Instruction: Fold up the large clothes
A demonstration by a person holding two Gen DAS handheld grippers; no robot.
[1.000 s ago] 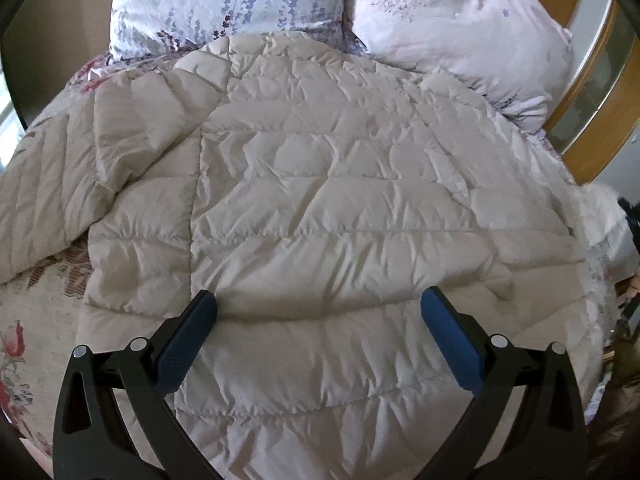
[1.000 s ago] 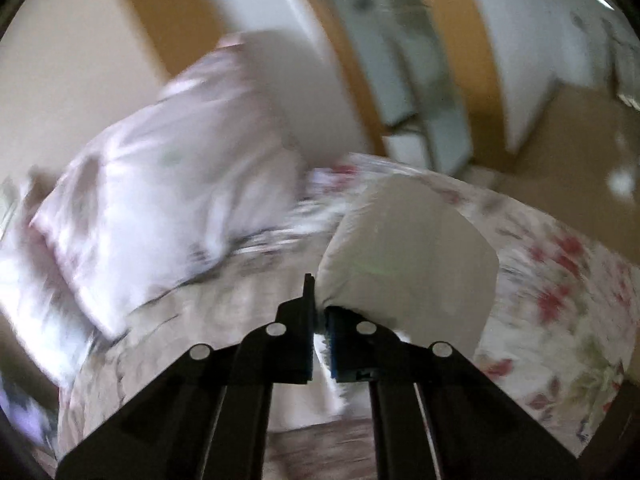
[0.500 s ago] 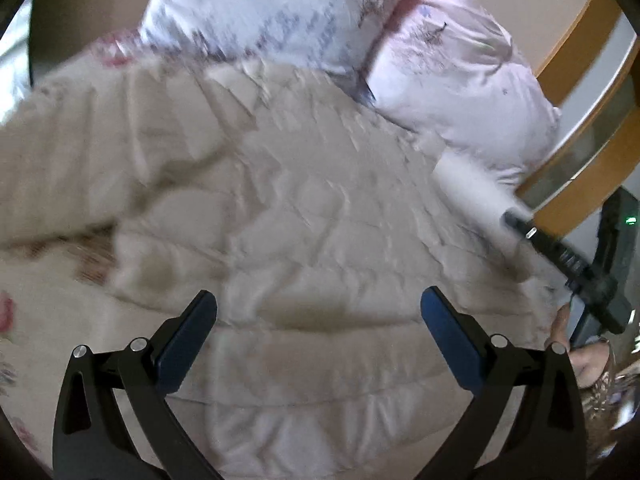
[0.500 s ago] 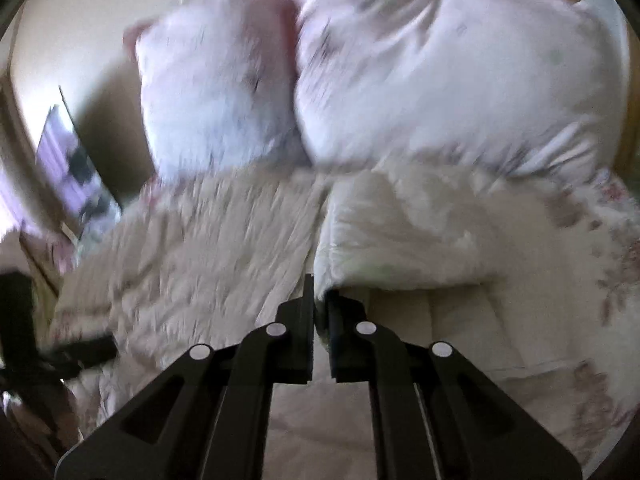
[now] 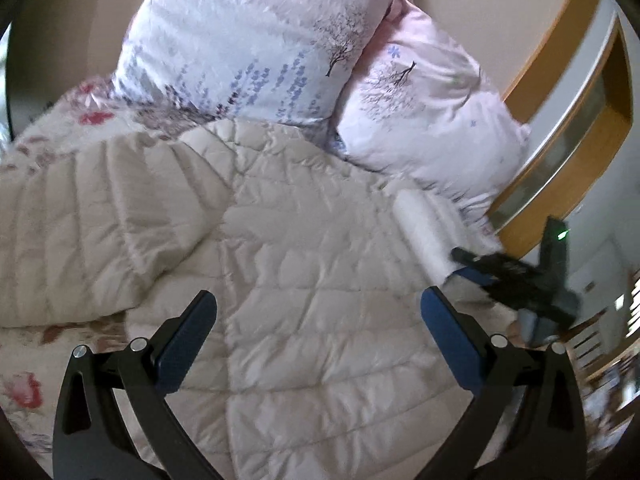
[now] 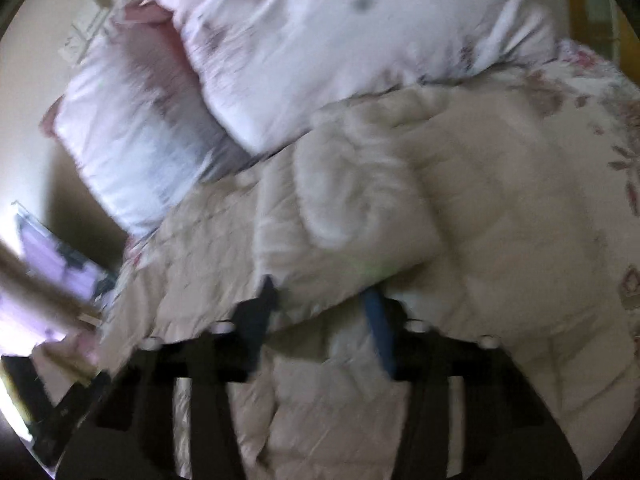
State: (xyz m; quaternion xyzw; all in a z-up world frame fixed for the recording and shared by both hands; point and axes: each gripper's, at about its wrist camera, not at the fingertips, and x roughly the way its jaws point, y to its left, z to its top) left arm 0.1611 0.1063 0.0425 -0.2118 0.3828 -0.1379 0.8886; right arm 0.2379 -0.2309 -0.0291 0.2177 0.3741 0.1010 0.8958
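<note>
Quilted cream jacket lies spread on the floral bed (two pillows crowd its far edge); left gripper gapes above it, right gripper blurred, fingers apart around the sleeve

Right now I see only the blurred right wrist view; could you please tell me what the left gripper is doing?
Observer: The left gripper hangs over the middle of the jacket, jaws wide apart and holding nothing.
Operator: Thank you. Where is the other sleeve?
Observer: The other sleeve lies spread out to the jacket's left, partly on the bedspread, not folded in.
Operator: And the sleeve on my side?
Observer: That near sleeve runs along the jacket's right edge beside the pink pillow, with its end at the right gripper.
</note>
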